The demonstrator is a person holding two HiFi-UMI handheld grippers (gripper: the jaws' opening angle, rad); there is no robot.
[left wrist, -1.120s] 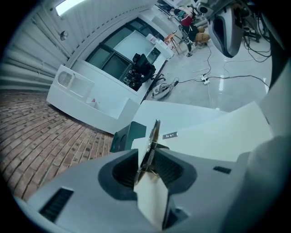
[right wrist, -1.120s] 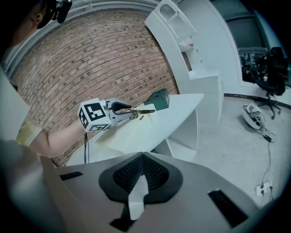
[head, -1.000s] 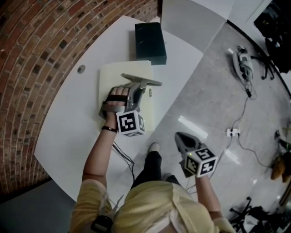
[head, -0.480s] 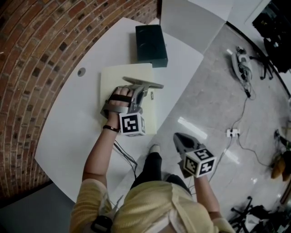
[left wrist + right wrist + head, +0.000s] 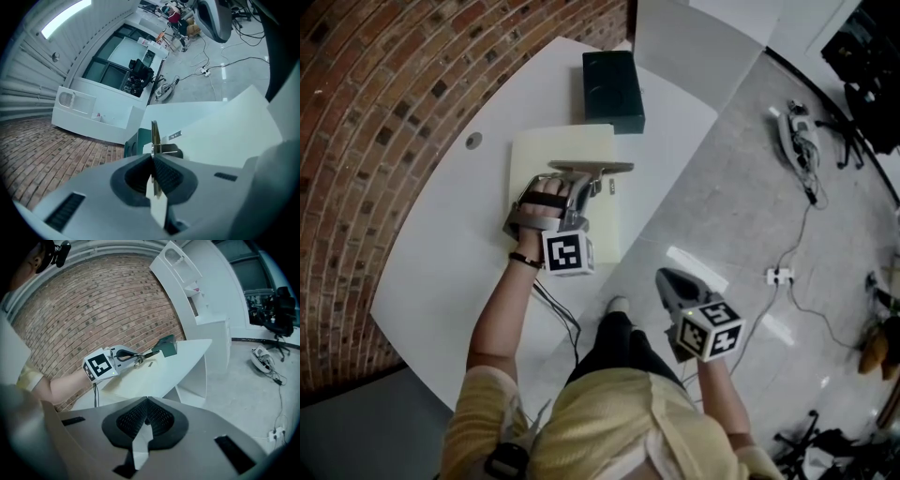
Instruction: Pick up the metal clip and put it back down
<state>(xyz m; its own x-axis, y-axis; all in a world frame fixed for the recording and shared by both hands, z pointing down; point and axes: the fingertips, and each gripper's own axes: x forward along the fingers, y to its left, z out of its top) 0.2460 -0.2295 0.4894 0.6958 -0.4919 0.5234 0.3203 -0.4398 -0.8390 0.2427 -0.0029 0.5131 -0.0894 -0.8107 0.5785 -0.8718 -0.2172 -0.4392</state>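
The brick wall [image 5: 384,84] is showing red-brown bricks with pale lines between them. The table [image 5: 441,244] is looking white, and the mat [image 5: 558,150] on it is looking pale yellow. The box [image 5: 612,89] is looking dark green. The metal clip [image 5: 154,136] is shining grey and gold. The left gripper [image 5: 153,171] and the right gripper [image 5: 146,411] are looking grey, with black bumpy pads [image 5: 169,176]. The left cube [image 5: 567,251] and the right cube [image 5: 710,330] are showing black squares on white. The person's top [image 5: 609,422] is looking pale yellow and the trousers [image 5: 614,342] black. The floor [image 5: 750,169] is shining light grey.
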